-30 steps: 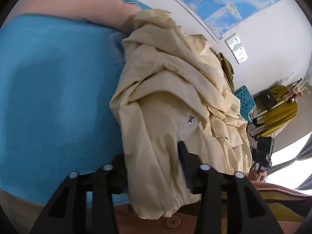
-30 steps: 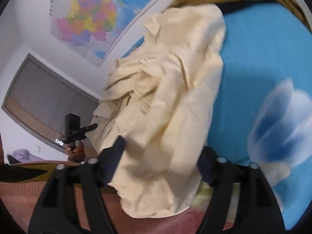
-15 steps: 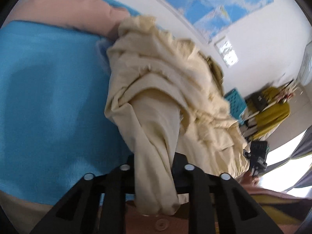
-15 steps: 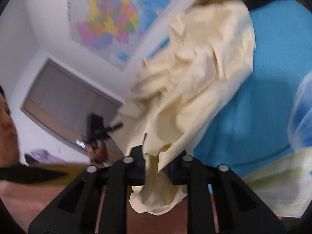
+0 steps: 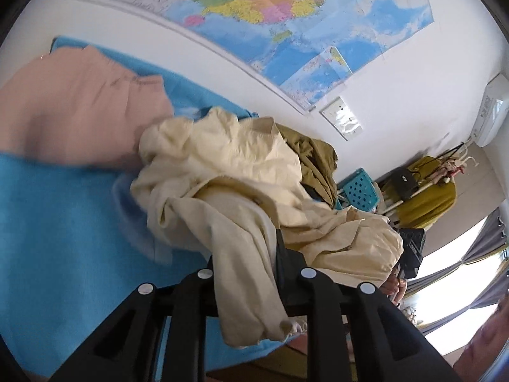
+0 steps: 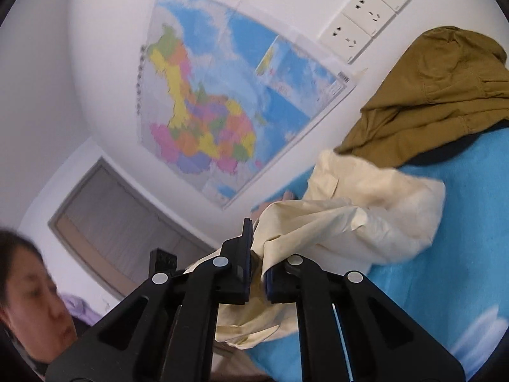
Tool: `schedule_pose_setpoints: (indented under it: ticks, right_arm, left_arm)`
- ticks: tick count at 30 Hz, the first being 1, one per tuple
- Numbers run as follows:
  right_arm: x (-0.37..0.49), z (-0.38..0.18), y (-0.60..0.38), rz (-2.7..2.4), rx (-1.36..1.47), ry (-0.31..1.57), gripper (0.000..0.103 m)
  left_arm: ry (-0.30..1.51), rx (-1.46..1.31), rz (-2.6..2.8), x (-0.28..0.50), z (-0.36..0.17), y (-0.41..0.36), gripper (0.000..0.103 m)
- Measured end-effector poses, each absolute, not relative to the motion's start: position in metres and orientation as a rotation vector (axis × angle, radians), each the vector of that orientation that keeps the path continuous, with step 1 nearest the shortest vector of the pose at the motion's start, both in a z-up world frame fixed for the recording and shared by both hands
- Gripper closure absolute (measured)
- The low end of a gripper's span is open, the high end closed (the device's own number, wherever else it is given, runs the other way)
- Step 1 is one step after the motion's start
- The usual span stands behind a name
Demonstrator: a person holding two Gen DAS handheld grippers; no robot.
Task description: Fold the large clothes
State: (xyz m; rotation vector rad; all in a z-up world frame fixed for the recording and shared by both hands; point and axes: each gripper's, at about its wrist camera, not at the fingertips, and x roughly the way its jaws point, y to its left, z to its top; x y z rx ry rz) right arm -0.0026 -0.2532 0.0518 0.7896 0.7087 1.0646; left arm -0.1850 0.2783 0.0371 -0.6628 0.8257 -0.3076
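Both grippers, left gripper and right gripper, are matte black plastic with 2 chunky angular fingers each, 4 round silver screw heads across the linkage, plus bluish pads on the right one.

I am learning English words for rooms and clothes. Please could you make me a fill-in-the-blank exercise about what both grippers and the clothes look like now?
1. Both the left gripper and the right gripper are shut on the ____-coloured garment.
2. The surface under the clothes is covered in ____ fabric.
3. On the wall hangs a colourful ____.
4. The olive garment lies just below the white wall ____.

Missing words: cream; blue; map; sockets
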Motion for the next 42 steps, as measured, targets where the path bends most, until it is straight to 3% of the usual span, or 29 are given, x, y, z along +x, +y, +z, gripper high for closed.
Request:
schedule_pose_setpoints:
  ticks: [9, 21, 23, 26, 28, 29, 30, 36, 40, 41, 42]
  right_arm:
    - [0.094, 0.036, -0.236, 0.953, 0.868, 0.76, 0.098]
    - [0.186, -0.008, -0.203, 0.744, 0.806, 0.931, 0.095]
    - [0.189, -0.008, -0.201, 0.697, 0.791, 0.951, 0.085]
    - [0.176, 0.012, -0.197, 0.657, 0.69, 0.892, 0.055]
    - [0.155, 0.031, -0.193, 0.637, 0.594, 0.803, 0.04]
    - [0.139, 0.042, -0.187, 0.633, 0.52, 0.75, 0.019]
    - [0.126, 0.051, -0.183, 0.621, 0.465, 0.707, 0.005]
    - [0.053, 0.08, -0.145, 0.621, 0.156, 0.478, 0.008]
    - [0.048, 0.057, -0.079, 0.79, -0.019, 0.587, 0.01]
    - [0.051, 0.045, -0.059, 0.796, -0.082, 0.611, 0.013]
    - [0.057, 0.033, -0.044, 0.805, -0.128, 0.639, 0.034]
  left_arm:
    - [0.873, -0.718, -0.241, -0.098, 0.053, 0.299, 0.083]
    - [1.018, -0.726, -0.068, 0.014, 0.005, 0.321, 0.08]
    - [1.046, -0.74, -0.035, 0.029, -0.008, 0.323, 0.08]
    - [1.072, -0.763, -0.008, 0.046, -0.023, 0.328, 0.08]
    - [1.079, -0.786, 0.0, 0.052, -0.031, 0.33, 0.08]
    - [1.083, -0.786, 0.0, 0.055, -0.035, 0.331, 0.08]
    - [1.086, -0.789, -0.002, 0.057, -0.037, 0.331, 0.08]
    - [1.07, -0.812, -0.01, 0.054, -0.037, 0.334, 0.079]
    - [1.062, -0.813, -0.017, 0.052, -0.034, 0.335, 0.076]
    - [1.055, -0.819, -0.021, 0.051, -0.032, 0.335, 0.074]
    - [1.049, -0.818, -0.025, 0.048, -0.03, 0.334, 0.073]
